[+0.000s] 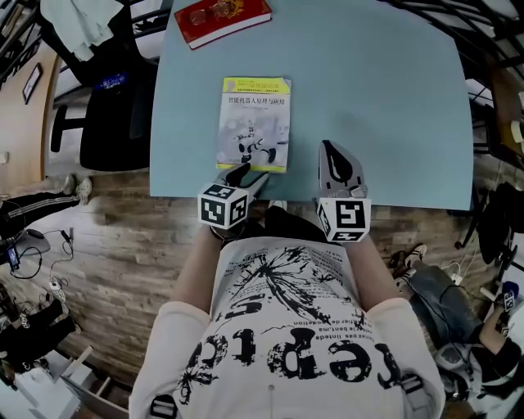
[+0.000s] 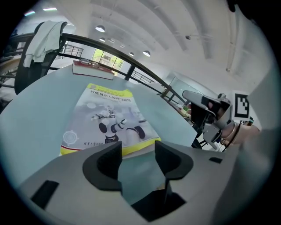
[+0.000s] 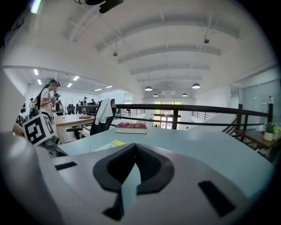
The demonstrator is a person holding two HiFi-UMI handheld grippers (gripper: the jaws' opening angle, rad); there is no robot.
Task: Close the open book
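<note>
The book (image 1: 255, 123) lies shut and flat on the light blue table (image 1: 385, 106), its cover with a robot picture and a yellow band facing up. It also shows in the left gripper view (image 2: 107, 121), and a yellow corner of the book (image 3: 113, 144) peeks into the right gripper view. My left gripper (image 1: 246, 174) is at the book's near edge, open, with only bare table between its pads (image 2: 138, 151). My right gripper (image 1: 330, 155) rests to the right of the book, shut with nothing in it (image 3: 134, 151).
A red book (image 1: 223, 18) with glasses on it lies at the table's far edge. A black chair (image 1: 115, 106) draped with cloth stands left of the table. The table's near edge runs just in front of the person's body. A railing (image 3: 189, 107) runs beyond the table.
</note>
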